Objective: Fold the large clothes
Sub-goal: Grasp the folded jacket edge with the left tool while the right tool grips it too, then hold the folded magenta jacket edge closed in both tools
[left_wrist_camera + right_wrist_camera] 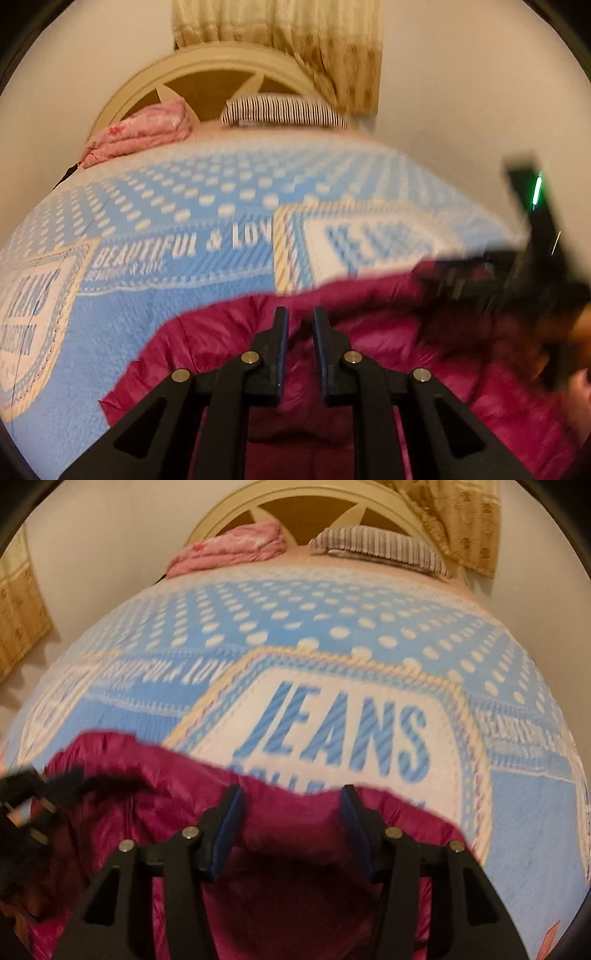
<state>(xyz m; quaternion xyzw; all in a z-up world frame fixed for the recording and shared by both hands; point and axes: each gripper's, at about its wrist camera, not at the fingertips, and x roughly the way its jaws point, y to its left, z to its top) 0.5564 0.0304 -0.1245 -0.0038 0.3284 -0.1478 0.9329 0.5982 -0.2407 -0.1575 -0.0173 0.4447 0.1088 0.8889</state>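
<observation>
Your magenta jacket (295, 878) lies bunched at the near end of the bed, on the blue blanket (332, 635). Your left tool (300, 325) has its fingers nearly together over the jacket's edge, though you cannot tell if fabric is pinched between them. Your right tool (291, 805) stands wide apart above the jacket.

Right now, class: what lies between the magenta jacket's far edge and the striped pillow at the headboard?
Only the blue blanket, dotted and printed JEANS, between the magenta jacket and striped pillow; the right wrist view shows it best.
</observation>
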